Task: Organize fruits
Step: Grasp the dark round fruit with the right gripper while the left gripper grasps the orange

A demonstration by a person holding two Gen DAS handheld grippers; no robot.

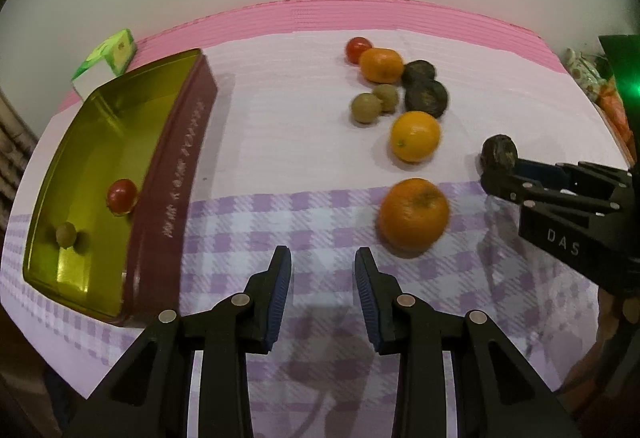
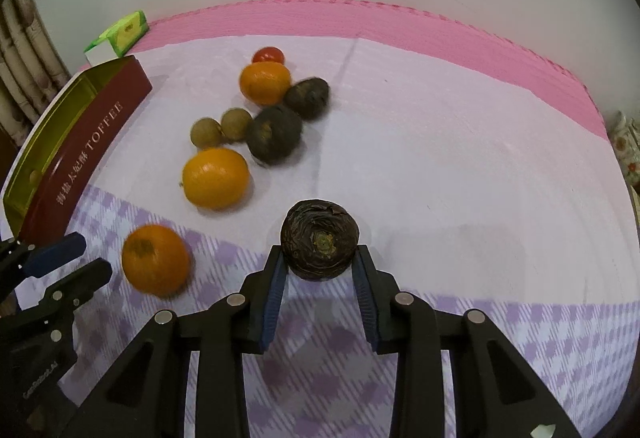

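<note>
An open toffee tin (image 1: 176, 178) with a gold inside lies at the left and holds a cherry tomato (image 1: 122, 195) and a small brown fruit (image 1: 66, 234). Loose on the cloth are three oranges (image 1: 414, 214) (image 1: 415, 136) (image 1: 380, 65), another tomato (image 1: 357, 49), two small brown fruits (image 1: 366, 108) and two dark wrinkled fruits (image 1: 426, 98). My left gripper (image 1: 322, 258) is open over the checked cloth, left of the nearest orange, with nothing between its fingers. My right gripper (image 2: 320, 258) is shut on a third dark wrinkled fruit (image 2: 319, 238), held at the fingertips.
A green and white carton (image 1: 108, 56) stands behind the tin on the pink mat (image 1: 360, 18). A pale wall rises behind the table. Curtains (image 2: 24, 78) hang at the left, and floral-patterned items (image 2: 628, 150) sit past the right edge.
</note>
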